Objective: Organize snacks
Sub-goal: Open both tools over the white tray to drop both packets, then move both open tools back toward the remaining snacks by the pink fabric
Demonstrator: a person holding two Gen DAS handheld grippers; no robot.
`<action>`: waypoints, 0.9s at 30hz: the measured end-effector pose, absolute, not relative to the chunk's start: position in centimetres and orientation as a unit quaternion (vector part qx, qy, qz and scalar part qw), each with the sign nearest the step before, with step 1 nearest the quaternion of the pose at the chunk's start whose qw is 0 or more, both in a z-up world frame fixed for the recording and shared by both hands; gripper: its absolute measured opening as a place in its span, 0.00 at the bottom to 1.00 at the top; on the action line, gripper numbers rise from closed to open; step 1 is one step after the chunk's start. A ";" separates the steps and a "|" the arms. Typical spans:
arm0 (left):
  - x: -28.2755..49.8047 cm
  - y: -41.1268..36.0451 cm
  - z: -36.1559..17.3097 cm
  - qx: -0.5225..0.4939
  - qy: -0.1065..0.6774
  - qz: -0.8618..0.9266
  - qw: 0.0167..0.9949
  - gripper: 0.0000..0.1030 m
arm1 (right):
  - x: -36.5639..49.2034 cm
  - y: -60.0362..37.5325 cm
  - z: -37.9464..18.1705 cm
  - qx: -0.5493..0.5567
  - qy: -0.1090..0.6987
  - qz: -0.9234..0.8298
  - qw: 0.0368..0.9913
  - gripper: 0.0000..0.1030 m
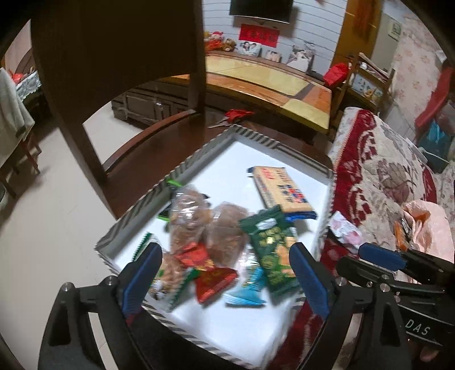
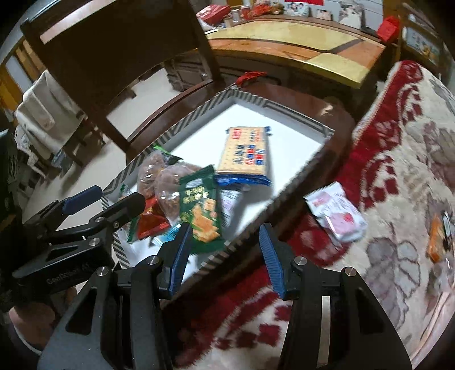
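"Both my blue-padded fingers, left point(image 1: 224, 280) wide, right point(image 2: 224, 257) narrower, hold nothing."

"Snacks?"

"Most lie in the white striped-rim cardboard box point(image 1: 199, 150); a pink-and-white foil packet point(image 2: 337, 215) waits right, on the red floral blanket point(image 2: 398, 142)."

This is a home living room. At the top of the left wrist view a dark television point(image 1: 261, 7) hangs on the wall above a long wooden cabinet point(image 1: 256, 82) holding framed family photos point(image 1: 300, 55) and plush toys point(image 1: 220, 39). At the right lies a red-and-cream floral sofa cover point(image 1: 378, 170), and a dark wooden chair point(image 1: 119, 57) fills the upper left.
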State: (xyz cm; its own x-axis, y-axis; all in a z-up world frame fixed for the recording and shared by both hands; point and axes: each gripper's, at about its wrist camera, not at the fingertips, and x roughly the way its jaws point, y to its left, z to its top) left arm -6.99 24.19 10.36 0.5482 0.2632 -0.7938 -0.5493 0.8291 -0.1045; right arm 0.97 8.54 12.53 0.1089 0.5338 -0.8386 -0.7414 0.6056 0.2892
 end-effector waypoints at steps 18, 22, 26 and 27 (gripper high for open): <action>-3.2 14.0 11.5 -0.119 0.427 0.152 0.883 0.91 | 2.8 -3.2 12.6 -0.033 0.511 0.361 0.779 0.53; -2.3 11.9 11.5 -0.106 0.431 0.134 0.886 0.91 | 3.4 -6.3 12.1 -0.018 0.515 0.339 0.787 0.53; -1.3 9.9 11.0 -0.100 0.443 0.116 0.883 0.91 | 3.8 -9.4 11.3 -0.006 0.521 0.316 0.793 0.55; -1.1 9.5 10.9 -0.098 0.446 0.112 0.883 0.91 | 4.0 -10.3 11.0 -0.002 0.524 0.309 0.794 0.55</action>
State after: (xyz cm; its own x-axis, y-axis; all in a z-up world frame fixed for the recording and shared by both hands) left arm -1.06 9.48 10.87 0.5774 0.1093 -0.8091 -0.2849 0.9557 -0.0742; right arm 3.99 -10.26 10.97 0.2595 0.4889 -0.8328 -0.4933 0.8085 0.3209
